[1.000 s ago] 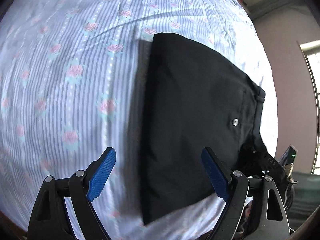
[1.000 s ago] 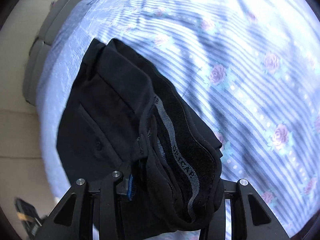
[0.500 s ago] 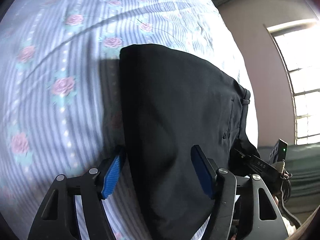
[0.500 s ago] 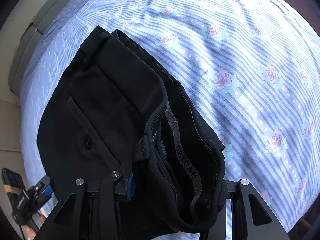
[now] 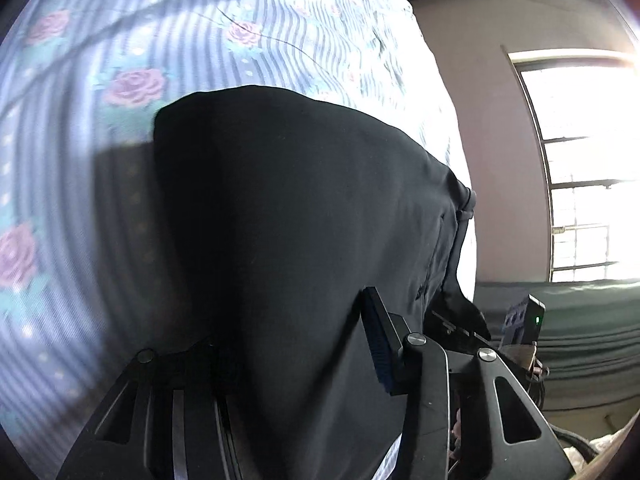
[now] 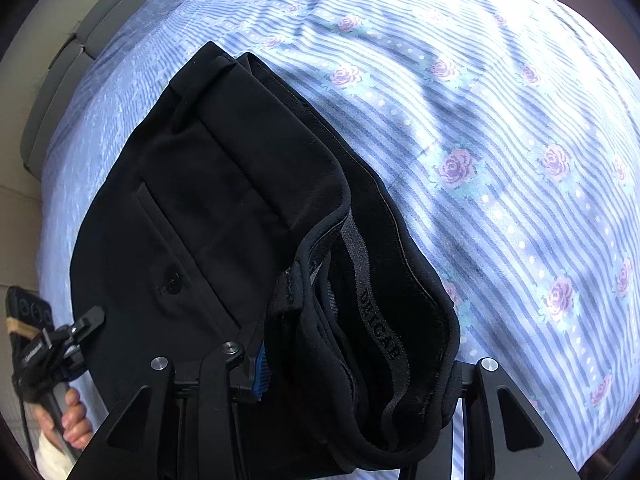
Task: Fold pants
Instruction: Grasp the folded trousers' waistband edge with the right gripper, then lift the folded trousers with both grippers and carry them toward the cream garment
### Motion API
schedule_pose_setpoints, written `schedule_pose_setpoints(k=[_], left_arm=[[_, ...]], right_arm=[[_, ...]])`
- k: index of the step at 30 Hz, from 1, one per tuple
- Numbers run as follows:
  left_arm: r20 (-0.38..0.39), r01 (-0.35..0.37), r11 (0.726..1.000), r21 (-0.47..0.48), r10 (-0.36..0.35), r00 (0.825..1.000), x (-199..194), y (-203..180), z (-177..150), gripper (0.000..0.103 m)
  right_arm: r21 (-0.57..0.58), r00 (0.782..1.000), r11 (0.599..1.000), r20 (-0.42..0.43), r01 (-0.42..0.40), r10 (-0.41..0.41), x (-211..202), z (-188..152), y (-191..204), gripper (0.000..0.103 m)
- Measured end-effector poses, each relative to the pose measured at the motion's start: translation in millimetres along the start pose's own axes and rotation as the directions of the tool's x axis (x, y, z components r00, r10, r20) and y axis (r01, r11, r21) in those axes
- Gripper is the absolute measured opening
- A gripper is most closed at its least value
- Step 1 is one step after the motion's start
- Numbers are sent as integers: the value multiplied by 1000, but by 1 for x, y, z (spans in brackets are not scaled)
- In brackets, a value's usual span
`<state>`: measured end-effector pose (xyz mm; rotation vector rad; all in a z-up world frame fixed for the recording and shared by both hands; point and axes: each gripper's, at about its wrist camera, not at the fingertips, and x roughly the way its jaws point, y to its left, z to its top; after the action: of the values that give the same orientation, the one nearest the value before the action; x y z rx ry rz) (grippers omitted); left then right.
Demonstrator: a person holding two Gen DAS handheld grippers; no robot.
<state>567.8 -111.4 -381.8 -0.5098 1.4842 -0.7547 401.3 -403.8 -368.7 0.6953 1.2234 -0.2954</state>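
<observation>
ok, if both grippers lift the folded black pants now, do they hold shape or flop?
Probably flop: the pants are soft cloth, the waistband already gaping in loose layers. Likely sag between the grips, since each pinch is at one end only. Low slip risk; thick bunched fabric fills the right gripper.

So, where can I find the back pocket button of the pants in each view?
Left wrist: the button is a faint dark spot right of centre, just above the right finger of the left gripper, whose jaws are closing with the pants between them.
Right wrist: the button sits left of centre, under the pocket slit.
Shared landmark: the rose-striped sheet under the pants.
</observation>
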Motion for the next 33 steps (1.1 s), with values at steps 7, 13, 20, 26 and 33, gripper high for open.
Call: schedule_pose_setpoints(k=[7,13,20,26,33], left_arm=[[5,-117,993,-17,117,993,6,-18,0,38],[29,-222,975,1,222,975,-7,-47,-10,21],[77,-293,949,112,286,955,-39,-93,-37,16],[137,-374,917,138,357,924,-86,-124,-85,16],[250,-428,904,16,411,877,-163,-148,-163,16]], right_arm=[[25,999,999,-16,-45,45,-1,3,-10,43],[-38,996,996,-37,-77,76,-18,5,-6,33],[-212,989,967,-1,-142,146,-79,-6,25,26],[-354,979,914,-30,-199,202,-131,-38,48,26],[-462,956,837,-117,-293,269,-180,-80,59,26]])
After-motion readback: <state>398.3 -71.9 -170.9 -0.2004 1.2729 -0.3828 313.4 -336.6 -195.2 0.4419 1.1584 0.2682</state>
